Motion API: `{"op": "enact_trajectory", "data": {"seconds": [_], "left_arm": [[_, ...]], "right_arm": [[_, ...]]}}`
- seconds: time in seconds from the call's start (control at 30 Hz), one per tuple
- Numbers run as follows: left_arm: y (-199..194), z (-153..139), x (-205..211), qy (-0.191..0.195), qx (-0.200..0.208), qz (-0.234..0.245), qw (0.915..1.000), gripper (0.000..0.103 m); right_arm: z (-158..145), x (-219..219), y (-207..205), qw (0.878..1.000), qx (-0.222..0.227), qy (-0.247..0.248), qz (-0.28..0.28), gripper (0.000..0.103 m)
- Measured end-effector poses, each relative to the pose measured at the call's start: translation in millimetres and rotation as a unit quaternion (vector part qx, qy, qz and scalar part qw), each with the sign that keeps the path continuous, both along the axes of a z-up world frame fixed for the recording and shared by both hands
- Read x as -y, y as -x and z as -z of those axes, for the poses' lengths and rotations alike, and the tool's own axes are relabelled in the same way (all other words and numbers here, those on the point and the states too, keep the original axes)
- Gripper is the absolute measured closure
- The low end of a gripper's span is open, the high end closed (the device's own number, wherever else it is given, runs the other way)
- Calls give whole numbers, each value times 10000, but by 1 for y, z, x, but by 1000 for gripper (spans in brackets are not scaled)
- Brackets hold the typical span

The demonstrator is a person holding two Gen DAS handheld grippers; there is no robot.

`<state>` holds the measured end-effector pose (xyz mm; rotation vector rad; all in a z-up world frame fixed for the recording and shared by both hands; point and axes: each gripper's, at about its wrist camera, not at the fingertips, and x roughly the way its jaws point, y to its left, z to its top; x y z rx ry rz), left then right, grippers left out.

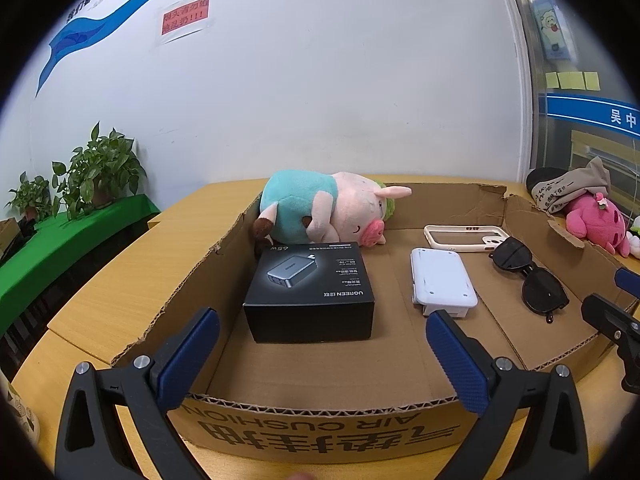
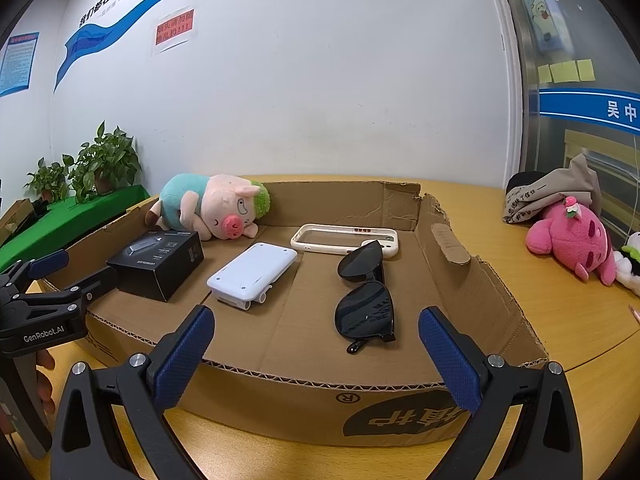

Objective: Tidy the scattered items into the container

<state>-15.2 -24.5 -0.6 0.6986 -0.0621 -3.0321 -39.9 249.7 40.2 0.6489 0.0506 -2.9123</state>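
Cardboard box [image 1: 560, 356] holds our pig plush [image 1: 320, 212] at 11 o'clock, black charger box [image 1: 310, 292], white device [image 1: 442, 280], phone case [image 1: 464, 238] and sunglasses [image 1: 528, 276] at 2. Left gripper [image 1: 322, 354] and right gripper [image 2: 316, 354] gape wide, grasping nothing.

Brown cardboard box [image 2: 472, 276]; black charger box [image 1: 310, 296]; pink pig plush [image 2: 212, 208] in teal; white phone case [image 2: 344, 238]; black sunglasses [image 2: 366, 300].
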Motion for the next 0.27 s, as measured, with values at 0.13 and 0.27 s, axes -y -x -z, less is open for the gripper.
{"op": "enact_trajectory", "data": {"seconds": [0.13,0.27], "left_arm": [[2,0,-1,3,2,1,10000,0],[1,0,0,-2,-4,11,10000,0]], "right_arm": [[-1,0,3,10000,2,-3,-2,0],[-1,1,4,10000,6,-11,-4,0]]}}
